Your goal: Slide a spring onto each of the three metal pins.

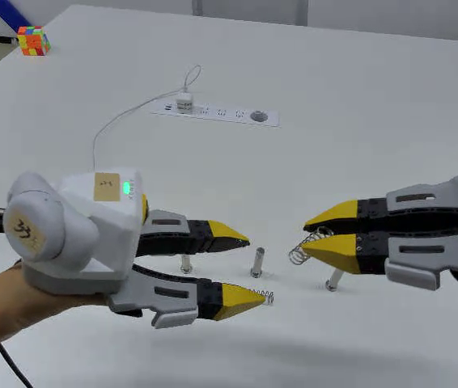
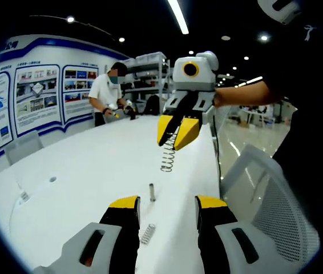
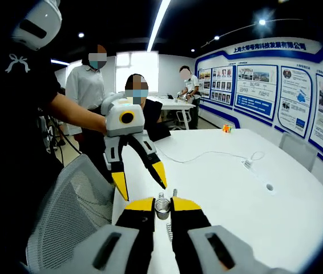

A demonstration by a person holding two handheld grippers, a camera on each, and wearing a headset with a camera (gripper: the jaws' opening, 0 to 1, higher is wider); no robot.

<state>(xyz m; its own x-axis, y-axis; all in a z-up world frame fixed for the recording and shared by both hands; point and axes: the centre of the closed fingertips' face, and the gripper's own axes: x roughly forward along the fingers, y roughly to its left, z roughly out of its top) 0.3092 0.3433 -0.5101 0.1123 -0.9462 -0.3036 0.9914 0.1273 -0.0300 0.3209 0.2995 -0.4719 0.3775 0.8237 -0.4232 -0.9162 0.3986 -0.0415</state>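
Left hand-held gripper [image 1: 241, 267]: held by a hand [image 1: 6, 303]. Jaws are spread wide and grip nothing. A green light is lit on its body.
Right hand-held gripper [image 1: 311, 236]: jaws are nearly closed, pinching the held spring. It points tip to tip at the left hand-held gripper, with a gap between them.
Held spring [image 1: 298, 254]: caught by one end between the right hand-held gripper's yellow tips. The rest of the coil hangs free beyond the tips and clear of the bench. In the left gripper view it dangles below those tips [image 2: 167, 160]. In the right gripper view its open end sits in the jaw gap [image 3: 161, 201].
Loose spring [image 1: 268, 297]: lies flat on the bench, just off the tip of the left hand-held gripper's nearer jaw. In the left gripper view it lies between the two jaws [image 2: 147, 233].
First pin [image 1: 186, 263]: upright, seen in the opening between the left hand-held gripper's jaws.
Middle pin [image 1: 257, 262]: upright with a bare shaft, just ahead of the left hand-held gripper's tips and between the two hand-held grippers.
Third pin [image 1: 333, 280]: under the right hand-held gripper's lower jaw. It looks tilted.
Bench [image 1: 358, 121]: white.
Power strip [image 1: 221, 112]: well beyond both hand-held grippers, with a white plug [image 1: 184, 103] and cable.
Colour cube [image 1: 32, 40]: at the far bench corner on the left hand-held gripper's side.
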